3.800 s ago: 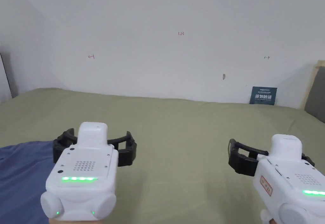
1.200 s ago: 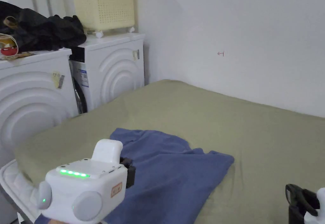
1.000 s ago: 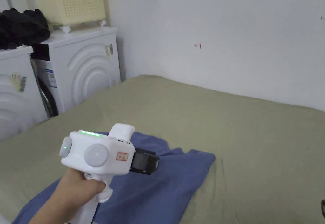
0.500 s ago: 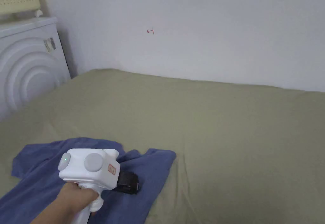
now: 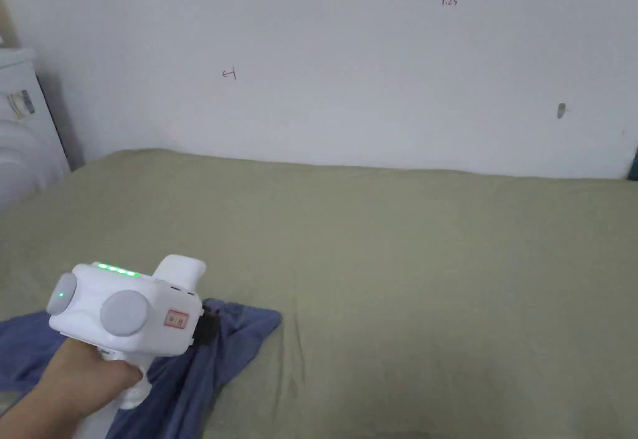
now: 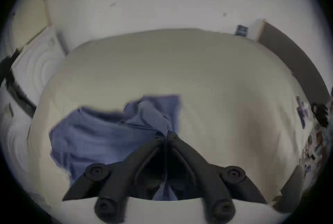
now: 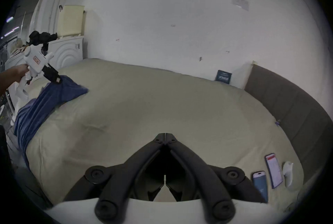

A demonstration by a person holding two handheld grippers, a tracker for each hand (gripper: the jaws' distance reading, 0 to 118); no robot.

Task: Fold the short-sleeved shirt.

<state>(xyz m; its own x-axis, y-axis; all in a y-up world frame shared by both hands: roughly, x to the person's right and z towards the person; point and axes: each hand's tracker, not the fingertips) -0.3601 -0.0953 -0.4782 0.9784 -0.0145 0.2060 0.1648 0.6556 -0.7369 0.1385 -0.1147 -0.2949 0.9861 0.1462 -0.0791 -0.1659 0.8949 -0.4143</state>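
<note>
- Head view: the left gripper (image 5: 205, 329), held in the person's left hand (image 5: 81, 378), sits at the lower left above the bed (image 5: 405, 272), which is covered by an olive-green sheet. Its black jaws meet the blue short-sleeved shirt (image 5: 230, 340), and the cloth rises toward them in a ridge. The shirt lies crumpled at the bed's near left corner. A white wall (image 5: 374, 85) with small red marks stands behind the bed, and a white appliance (image 5: 19, 141) shows at the left edge.
- Left gripper view (blurred): the jaws are drawn together with a fold of blue cloth clamped between them at the tips. The rest of the shirt spreads to the left over the sheet.
- Right gripper view: the right gripper (image 7: 165, 135) hangs over bare sheet, well apart from the shirt, its jaws closed tip to tip with nothing between them. Far left, the left gripper lifts a peak of the shirt, whose lower part drapes over the bed's edge. Two phones (image 7: 266, 177) lie near the right edge of the bed, beside a dark headboard (image 7: 288, 101).
</note>
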